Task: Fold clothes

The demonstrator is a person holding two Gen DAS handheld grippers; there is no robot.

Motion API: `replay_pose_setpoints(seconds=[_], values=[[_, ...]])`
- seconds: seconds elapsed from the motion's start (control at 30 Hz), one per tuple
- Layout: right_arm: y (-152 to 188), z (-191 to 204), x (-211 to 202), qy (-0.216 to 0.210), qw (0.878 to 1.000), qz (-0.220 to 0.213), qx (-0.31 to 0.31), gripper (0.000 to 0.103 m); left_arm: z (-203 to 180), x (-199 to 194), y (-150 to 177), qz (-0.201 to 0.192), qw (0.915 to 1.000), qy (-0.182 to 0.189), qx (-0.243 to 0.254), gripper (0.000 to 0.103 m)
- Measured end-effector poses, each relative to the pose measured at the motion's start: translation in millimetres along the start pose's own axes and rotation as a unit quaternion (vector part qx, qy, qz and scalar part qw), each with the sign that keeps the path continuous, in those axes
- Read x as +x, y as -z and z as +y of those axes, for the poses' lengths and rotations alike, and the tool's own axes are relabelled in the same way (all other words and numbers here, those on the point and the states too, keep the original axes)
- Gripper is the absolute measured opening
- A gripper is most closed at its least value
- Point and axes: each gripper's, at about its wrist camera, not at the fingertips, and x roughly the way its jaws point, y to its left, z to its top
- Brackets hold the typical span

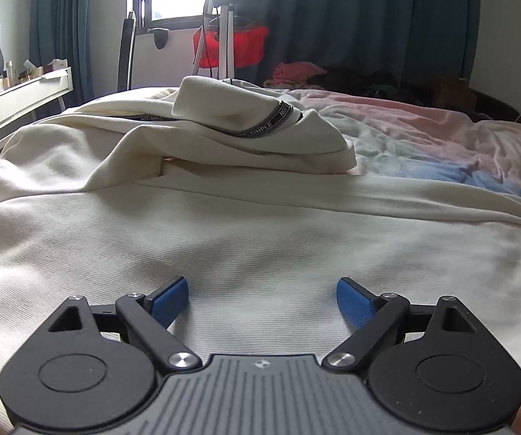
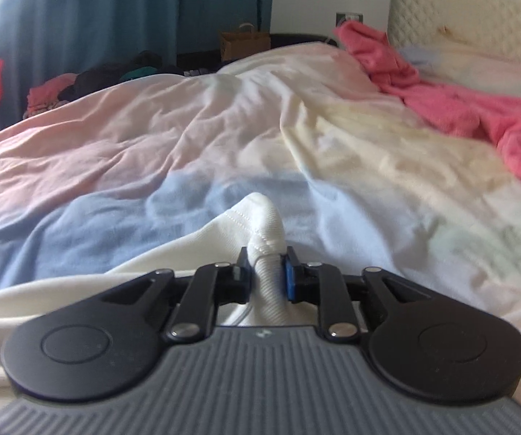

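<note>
Cream ribbed-knit garment [image 1: 224, 224] lies spread on the bed [image 2: 369, 166]. Right gripper [image 2: 266, 272] fingers pinch a bunched edge of it. Left gripper [image 1: 262, 301] fingers spread wide, low over flat cloth; heaped part lies ahead.

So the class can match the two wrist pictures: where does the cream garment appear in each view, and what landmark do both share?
Left wrist: the cream garment fills the lower and middle picture, spread under the open left gripper.
Right wrist: lower left to centre, a bunched corner pinched in the right gripper.
Shared landmark: the pastel bedcover.
</note>
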Motion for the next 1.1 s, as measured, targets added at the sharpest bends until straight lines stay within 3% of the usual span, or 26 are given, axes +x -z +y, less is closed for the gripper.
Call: replay_pose_setpoints(seconds=[0.07,0.17,0.23,0.4,0.57,0.83,1.1], values=[[-2,-1,-7,0.001,1.0,-0.01,0.001,0.036,1,-2,-1,-0.005,1.0,0.0,-0.003,0.09],[-7,0,-27,-0.016,0.999,-0.031,-0.003,0.073,3,-4,-3,-0.011,0.9999,0.0,-0.007,0.09],[-11,6,-47,-0.039,0.998,-0.053,-0.018,0.082,5,-6,-4,-0.016,0.9998,0.0,-0.01,0.09],[-24,28,-111,-0.139,0.986,-0.086,-0.045,0.084,5,-19,-6,-0.038,0.9992,-0.006,-0.007,0.09],[-27,53,-178,-0.233,0.969,-0.076,-0.026,0.085,4,-37,-7,-0.064,0.9979,-0.011,0.002,0.09],[12,84,-255,-0.298,0.952,-0.067,-0.032,0.085,0,-66,-3,-0.087,0.9961,-0.008,0.013,0.09],[33,99,-261,-0.321,0.945,-0.046,-0.036,0.085,-1,-75,-6,-0.104,0.9945,-0.004,0.008,0.09]])
